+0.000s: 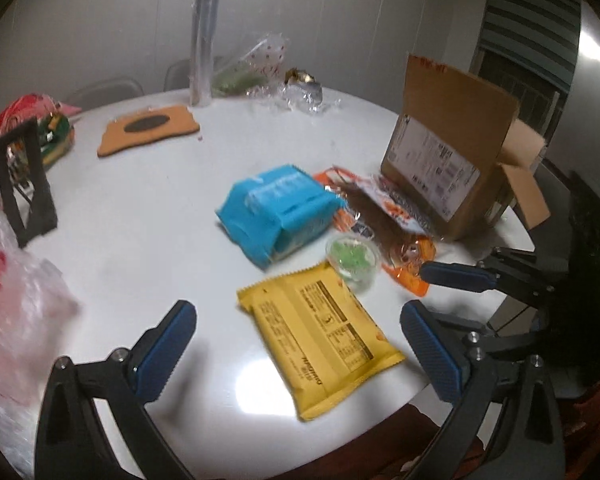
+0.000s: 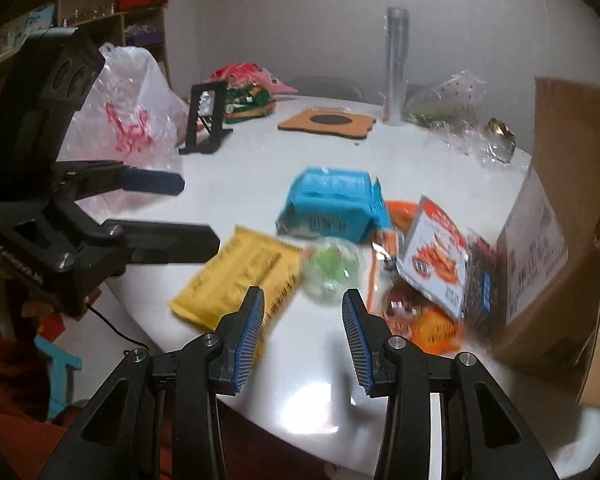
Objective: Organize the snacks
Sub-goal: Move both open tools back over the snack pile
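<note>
A yellow packet (image 1: pixel 320 340) lies near the white table's front edge. My left gripper (image 1: pixel 296 308) hangs over it, wide open, its pads apart from it on either side. Behind it sit a blue packet (image 1: pixel 276 212), a clear cup of green sweets (image 1: pixel 354 260) and orange snack packets (image 1: pixel 396 220). In the right wrist view my right gripper (image 2: pixel 303 293) is open with nothing between its pads. The cup (image 2: pixel 330 270) is just beyond its tips, between the yellow packet (image 2: pixel 240 276) and the orange packets (image 2: pixel 436 256). The blue packet (image 2: pixel 332 204) lies further back.
An open cardboard box (image 1: pixel 448 152) stands at the right by the table edge. A plastic bag (image 1: pixel 12 300) and a black stand (image 1: pixel 24 184) are at the left. An orange mat (image 1: pixel 148 130), a clear roll (image 1: pixel 204 44) and crumpled cellophane (image 1: pixel 304 96) sit at the back.
</note>
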